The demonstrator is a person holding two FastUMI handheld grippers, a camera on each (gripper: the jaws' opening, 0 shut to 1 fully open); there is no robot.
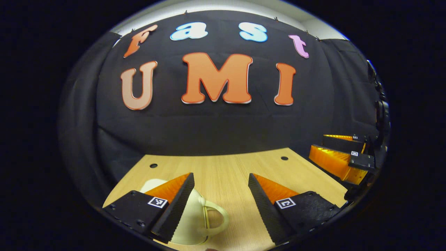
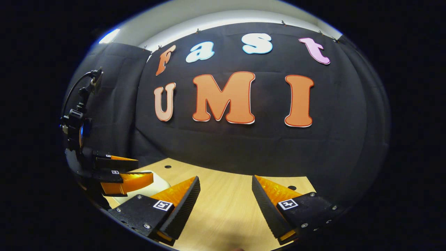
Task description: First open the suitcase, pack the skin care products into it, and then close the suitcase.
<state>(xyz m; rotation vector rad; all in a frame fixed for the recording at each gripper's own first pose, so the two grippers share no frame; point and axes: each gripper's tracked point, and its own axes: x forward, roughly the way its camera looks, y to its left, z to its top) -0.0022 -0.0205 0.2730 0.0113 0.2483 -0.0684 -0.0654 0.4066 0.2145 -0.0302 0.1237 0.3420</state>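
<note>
- The opening step looks not yet begun: both sets of tongs hover above the wooden counter [image 1: 223,167] with nothing held, facing the black cloth wall
- The left tongs [image 1: 221,190] stand spread wide, and so do the right tongs [image 2: 225,193]; neither pair touches anything
- The suitcase [image 1: 190,223], a small cream case with a loop handle pointing toward the counter's middle, lies closed as far as can be seen, near the counter's near-left corner, just under and beside one finger of the left tongs
- No skin care products can be made out on the part of the counter that shows
- Next move, as I judge it: the left tongs need to drop toward the case and find its lid edge or handle, while the right tongs come across to steady it
- The left gripper view gives the case's handle and rounded body plainly, and shows the right tongs off toward the counter's right edge
- The right gripper view catches just a pale sliver of the suitcase [image 2: 153,183] behind the left tongs [image 2: 123,174], plus the cable and mount above them, and more bare counter toward the far edge
</note>
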